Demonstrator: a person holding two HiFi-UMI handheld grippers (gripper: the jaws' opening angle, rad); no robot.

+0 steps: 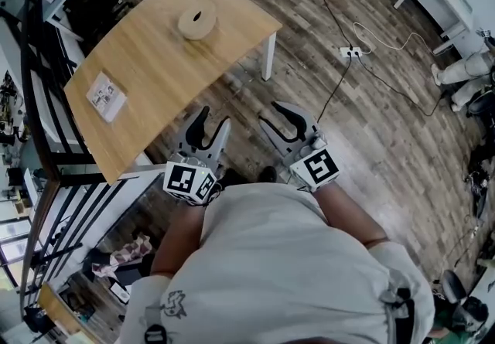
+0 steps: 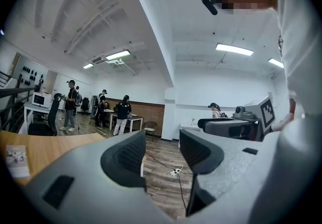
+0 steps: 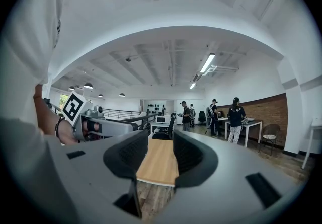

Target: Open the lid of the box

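Grey left gripper (image 1: 214, 118) and right gripper (image 1: 271, 112) are hovering spread, empty, beside the light wooden table (image 1: 155, 56). The round pale box (image 1: 197, 22) is sitting on it; the white leaflet (image 1: 106, 95) is showing illegible print.

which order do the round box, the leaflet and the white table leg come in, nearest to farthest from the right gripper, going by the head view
1. white table leg: just ahead of the right gripper, under the corner of the table.
2. round box: further on and to the left, on the table top.
3. leaflet: far off to the left, at the table's other end.
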